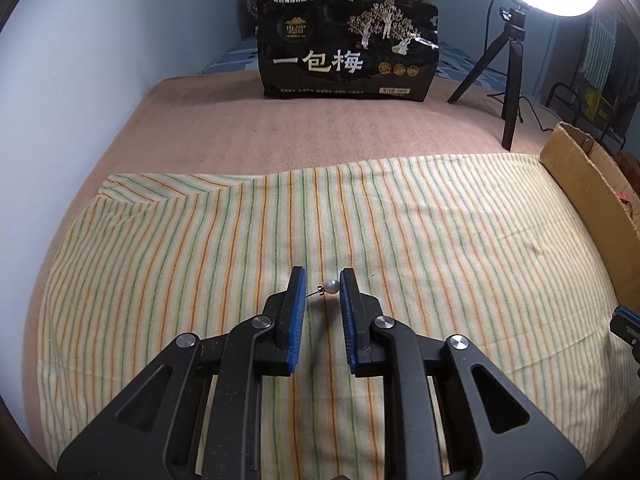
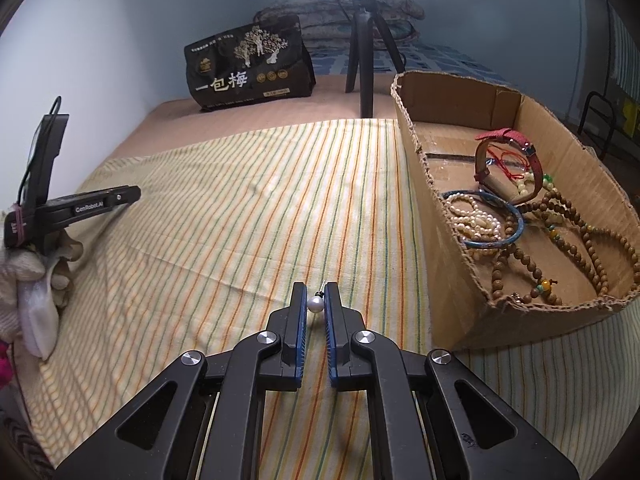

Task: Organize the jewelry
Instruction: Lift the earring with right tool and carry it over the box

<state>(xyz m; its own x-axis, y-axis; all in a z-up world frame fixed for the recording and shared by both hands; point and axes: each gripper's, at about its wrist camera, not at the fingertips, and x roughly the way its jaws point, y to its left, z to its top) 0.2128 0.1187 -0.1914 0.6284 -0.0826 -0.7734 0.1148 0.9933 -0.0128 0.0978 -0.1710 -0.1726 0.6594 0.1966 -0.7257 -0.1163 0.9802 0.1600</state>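
Left gripper (image 1: 323, 282): jaws narrowed onto a pearl stud earring (image 1: 331, 286) held crosswise, post tip against one pad (image 1: 299, 280), pearl against the other. Right gripper (image 2: 316, 294): jaws nearly closed, pinching a second pearl earring (image 2: 315, 304) by the pearl, post pointing up. Both are just above the striped cloth (image 1: 440, 220).

Handling, as judged: very light, hard, smooth and round, likely to slip or spin; the thin post may bend. Grip the pearl squarely.

Only the right wrist view shows the cardboard box (image 2: 440, 248) interior: bead necklaces (image 2: 592, 240), pearl strand (image 2: 476, 220), bangle (image 2: 516, 232), red watch (image 2: 516, 140).
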